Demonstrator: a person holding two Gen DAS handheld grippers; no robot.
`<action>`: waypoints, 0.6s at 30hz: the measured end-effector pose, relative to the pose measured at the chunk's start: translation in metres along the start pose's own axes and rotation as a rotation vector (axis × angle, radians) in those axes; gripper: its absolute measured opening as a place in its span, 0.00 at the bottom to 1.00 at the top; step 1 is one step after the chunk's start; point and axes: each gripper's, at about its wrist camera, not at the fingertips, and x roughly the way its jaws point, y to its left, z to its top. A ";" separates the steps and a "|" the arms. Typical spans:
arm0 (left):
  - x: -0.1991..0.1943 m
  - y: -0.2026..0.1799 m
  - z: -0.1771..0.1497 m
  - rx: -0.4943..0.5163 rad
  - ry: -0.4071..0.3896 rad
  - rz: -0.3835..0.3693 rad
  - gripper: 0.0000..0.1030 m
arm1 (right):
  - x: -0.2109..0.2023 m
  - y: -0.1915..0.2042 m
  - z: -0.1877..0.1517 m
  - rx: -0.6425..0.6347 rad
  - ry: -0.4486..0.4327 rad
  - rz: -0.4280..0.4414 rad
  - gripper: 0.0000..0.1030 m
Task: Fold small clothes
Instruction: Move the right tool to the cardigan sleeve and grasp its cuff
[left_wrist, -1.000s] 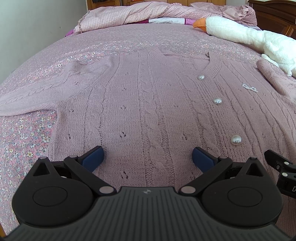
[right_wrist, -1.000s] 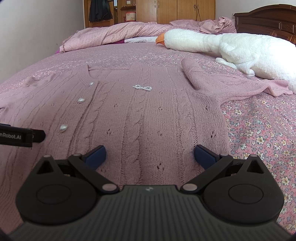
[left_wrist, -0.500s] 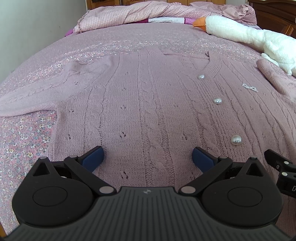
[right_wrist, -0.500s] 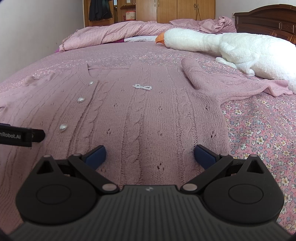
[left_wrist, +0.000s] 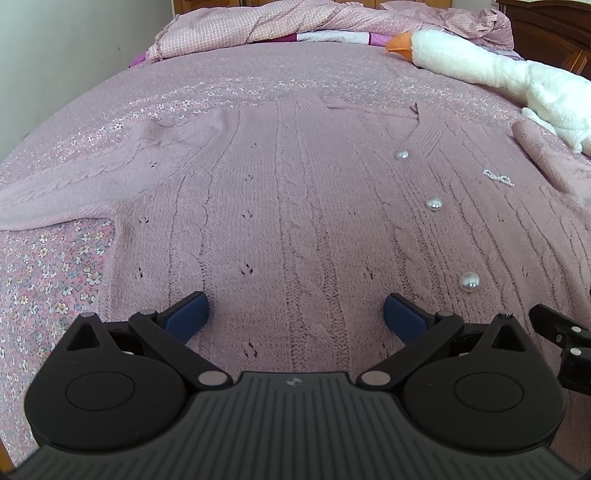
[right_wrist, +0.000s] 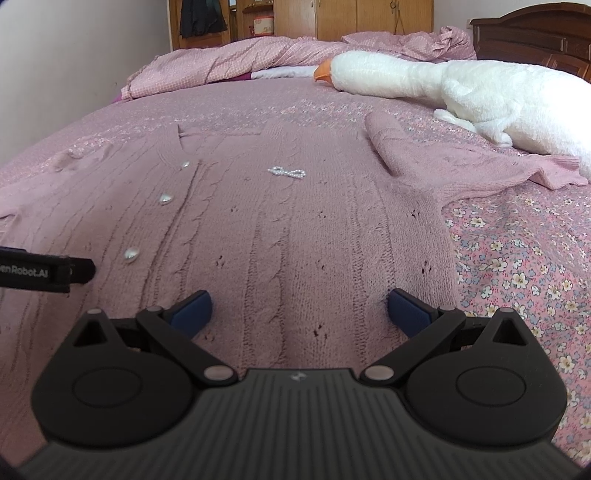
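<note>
The left hand-held gripper (left_wrist: 295, 314) is hovering low over the hem end of a dusty-pink cable-knit cardigan (left_wrist: 295, 206), its blue fingertips (left_wrist: 186, 317) spread wide and gripping nothing. The right hand-held gripper (right_wrist: 299, 306) is doing the same beside it, released. The cardigan is lying flat and buttoned on the floral pink bedspread (right_wrist: 524, 266), sleeves stretching outward, pearl buttons (left_wrist: 468, 282) running up the front, a small beaded bow (right_wrist: 287, 172) sitting on the chest. A white plush goose (right_wrist: 461, 88) is lying near the right sleeve.
</note>
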 end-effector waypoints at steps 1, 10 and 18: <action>-0.001 0.000 0.000 0.000 0.000 -0.002 1.00 | 0.000 -0.001 0.001 0.000 0.007 0.008 1.00; -0.015 0.004 0.010 -0.014 -0.024 0.004 1.00 | -0.015 -0.028 0.024 0.011 -0.007 0.105 1.00; -0.017 0.004 0.022 -0.034 -0.022 0.024 1.00 | -0.015 -0.107 0.060 0.119 -0.056 0.085 1.00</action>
